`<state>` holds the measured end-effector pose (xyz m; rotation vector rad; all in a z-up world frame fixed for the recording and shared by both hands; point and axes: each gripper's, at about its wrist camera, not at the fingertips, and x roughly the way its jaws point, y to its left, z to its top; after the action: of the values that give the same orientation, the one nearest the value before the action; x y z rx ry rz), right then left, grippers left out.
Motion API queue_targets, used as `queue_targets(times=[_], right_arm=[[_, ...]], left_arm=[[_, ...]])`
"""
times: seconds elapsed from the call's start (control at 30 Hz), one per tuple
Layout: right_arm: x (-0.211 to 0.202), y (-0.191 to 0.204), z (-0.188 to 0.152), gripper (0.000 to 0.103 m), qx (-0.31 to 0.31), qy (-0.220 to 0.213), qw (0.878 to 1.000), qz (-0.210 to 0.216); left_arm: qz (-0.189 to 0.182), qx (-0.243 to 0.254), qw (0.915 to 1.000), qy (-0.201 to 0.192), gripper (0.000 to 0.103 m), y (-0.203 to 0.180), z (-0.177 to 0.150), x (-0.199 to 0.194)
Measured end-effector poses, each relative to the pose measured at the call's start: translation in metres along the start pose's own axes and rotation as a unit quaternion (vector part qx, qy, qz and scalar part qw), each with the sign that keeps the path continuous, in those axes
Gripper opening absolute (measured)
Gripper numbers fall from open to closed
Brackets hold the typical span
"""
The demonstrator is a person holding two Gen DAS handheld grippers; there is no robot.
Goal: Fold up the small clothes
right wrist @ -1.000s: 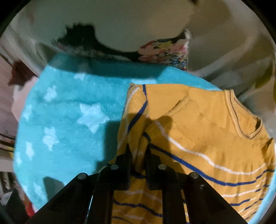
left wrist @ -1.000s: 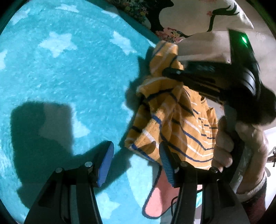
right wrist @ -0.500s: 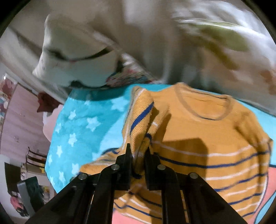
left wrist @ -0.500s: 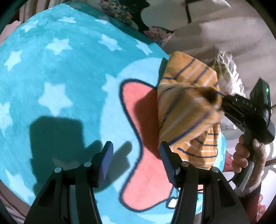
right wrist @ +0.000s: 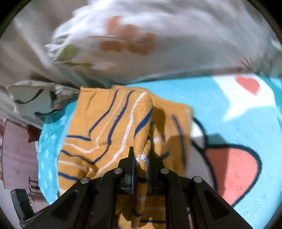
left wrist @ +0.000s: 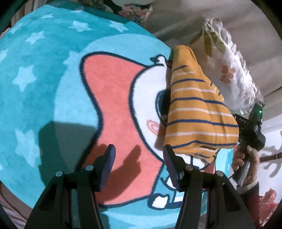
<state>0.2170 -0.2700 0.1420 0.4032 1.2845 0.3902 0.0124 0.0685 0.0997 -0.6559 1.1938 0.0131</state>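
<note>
A small orange sweater with blue and white stripes hangs above a teal cartoon blanket. My right gripper is shut on a bunched edge of the sweater and holds it up; the gripper also shows in the left wrist view at the right, behind the cloth. My left gripper is open and empty, low over the blanket's pink patch, just left of the sweater's lower hem.
A white floral pillow lies at the blanket's far right edge and fills the top of the right wrist view. More patterned bedding lies beyond the blanket.
The right gripper has carried the sweater rightward across the blanket, away from the star area toward the pillow. The sweater now hangs folded over. The left gripper stayed open.
</note>
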Motion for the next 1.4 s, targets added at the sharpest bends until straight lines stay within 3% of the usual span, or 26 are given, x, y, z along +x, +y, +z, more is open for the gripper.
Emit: queue_targets(times=[0.1, 0.23, 0.37, 0.43, 0.47, 0.5, 0.57, 0.63, 0.67, 0.7, 0.73, 0.83, 0.97, 1.03, 1.13, 1.23, 1.27, 1.37, 1.4], right_arm=[[-0.007, -0.019, -0.003, 0.016, 0.037, -0.005, 0.999, 0.032], [-0.042, -0.012, -0.007, 0.016, 0.032, -0.049, 0.998, 0.03], [-0.058, 0.0, -0.022, 0.017, 0.044, -0.043, 0.993, 0.098], [-0.055, 0.005, -0.032, 0.023, 0.05, -0.024, 0.99, 0.129], [-0.052, 0.011, -0.04, 0.034, 0.051, -0.015, 0.989, 0.141], [-0.048, 0.016, -0.047, 0.043, 0.047, -0.011, 0.988, 0.147], [-0.045, 0.03, -0.063, 0.05, 0.028, -0.018, 0.989, 0.147], [-0.036, 0.041, -0.074, 0.048, -0.003, -0.009, 0.992, 0.128], [-0.028, 0.044, -0.079, 0.029, -0.02, 0.005, 0.994, 0.109], [-0.022, 0.043, -0.083, 0.003, -0.031, 0.023, 0.995, 0.095], [-0.015, 0.04, -0.087, 0.001, -0.031, 0.038, 0.995, 0.092], [-0.008, 0.019, -0.102, 0.001, -0.022, 0.055, 0.997, 0.038], [-0.009, -0.017, -0.113, 0.0, 0.03, 0.06, 0.996, 0.054], [-0.014, -0.02, -0.111, 0.001, 0.03, 0.055, 0.998, 0.019], [-0.038, -0.029, -0.103, 0.001, 0.075, -0.002, 0.996, 0.053], [-0.057, -0.022, -0.089, 0.003, 0.074, -0.054, 0.993, 0.078], [-0.06, -0.015, -0.082, 0.006, 0.068, -0.067, 0.992, 0.081], [-0.046, 0.006, -0.067, 0.031, 0.043, -0.059, 0.994, 0.083], [-0.037, 0.014, -0.062, 0.032, 0.033, -0.051, 0.995, 0.083]], left_arm=[[0.005, 0.008, 1.0, 0.002, 0.055, -0.008, -0.003, 0.003], [0.005, 0.007, 1.0, 0.004, 0.056, -0.015, -0.004, 0.007], [0.004, 0.009, 0.9999, 0.007, 0.056, -0.023, -0.004, 0.012], [0.002, 0.012, 0.9999, 0.007, 0.056, -0.029, -0.004, 0.013], [0.002, 0.014, 0.9999, 0.007, 0.056, -0.032, -0.005, 0.014], [0.001, 0.016, 0.9998, 0.008, 0.056, -0.033, -0.005, 0.014], [0.001, 0.017, 0.9998, 0.009, 0.056, -0.035, -0.006, 0.015], [0.002, 0.016, 0.9998, 0.012, 0.057, -0.036, -0.007, 0.016], [0.002, 0.015, 0.9998, 0.013, 0.057, -0.036, -0.008, 0.017], [0.001, 0.015, 0.9998, 0.015, 0.057, -0.037, -0.009, 0.018], [0.001, 0.014, 0.9998, 0.015, 0.057, -0.038, -0.009, 0.019], [0.002, 0.018, 0.9997, 0.013, 0.057, -0.038, -0.012, 0.017], [0.008, 0.016, 0.9997, 0.015, 0.057, -0.036, -0.015, 0.018], [0.009, 0.013, 0.9997, 0.019, 0.057, -0.033, -0.016, 0.019], [0.011, 0.013, 0.9997, 0.02, 0.057, -0.035, -0.017, 0.021], [0.011, 0.016, 0.9996, 0.019, 0.057, -0.037, -0.017, 0.022], [0.012, 0.017, 0.9996, 0.019, 0.057, -0.038, -0.017, 0.022], [0.012, 0.018, 0.9995, 0.023, 0.057, -0.038, -0.019, 0.024], [0.012, 0.018, 0.9995, 0.024, 0.057, -0.038, -0.02, 0.024]])
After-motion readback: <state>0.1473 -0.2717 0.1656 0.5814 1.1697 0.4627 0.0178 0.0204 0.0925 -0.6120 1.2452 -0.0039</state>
